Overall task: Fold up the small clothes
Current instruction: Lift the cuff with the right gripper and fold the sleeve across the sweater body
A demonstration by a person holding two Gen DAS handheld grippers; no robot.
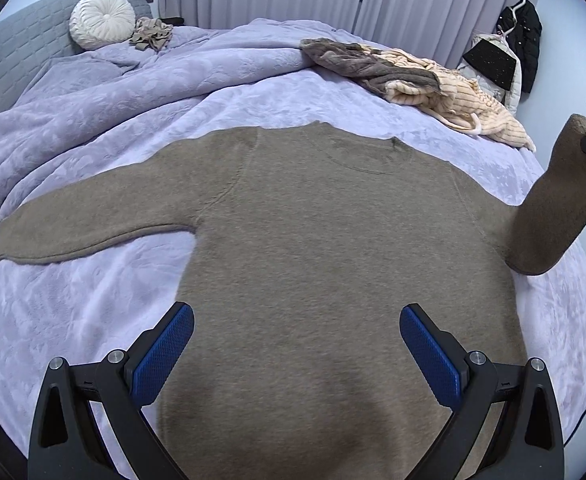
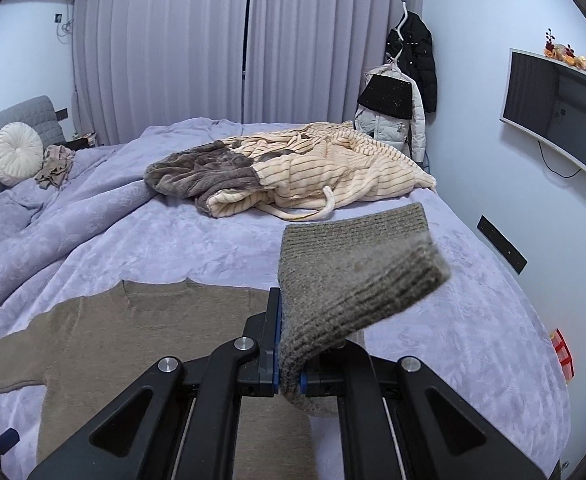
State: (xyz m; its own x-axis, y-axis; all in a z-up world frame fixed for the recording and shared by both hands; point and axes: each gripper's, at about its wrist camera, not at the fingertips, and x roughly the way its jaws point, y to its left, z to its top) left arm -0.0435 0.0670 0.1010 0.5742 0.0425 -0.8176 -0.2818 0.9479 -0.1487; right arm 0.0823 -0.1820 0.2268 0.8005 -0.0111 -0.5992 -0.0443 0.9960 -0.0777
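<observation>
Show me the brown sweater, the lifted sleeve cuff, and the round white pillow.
brown sweater (image 1: 333,240), left wrist view, middle of the chest.
sleeve cuff (image 2: 357,264), right wrist view, ribbed end above the right claw.
round white pillow (image 1: 101,20), left wrist view, pleated centre.

Ahead of the left gripper (image 1: 296,350) the sweater (image 1: 313,220) lies flat; beyond it, a robe heap (image 1: 413,76) blocks the bed's (image 1: 73,300) far right.

Sweater (image 1: 313,240) showing plain taupe-brown; bed cover (image 1: 93,120) showing embossed lilac; far robe (image 2: 333,164) showing cream with thin dark stripes; pads (image 1: 165,356) showing blue.
</observation>
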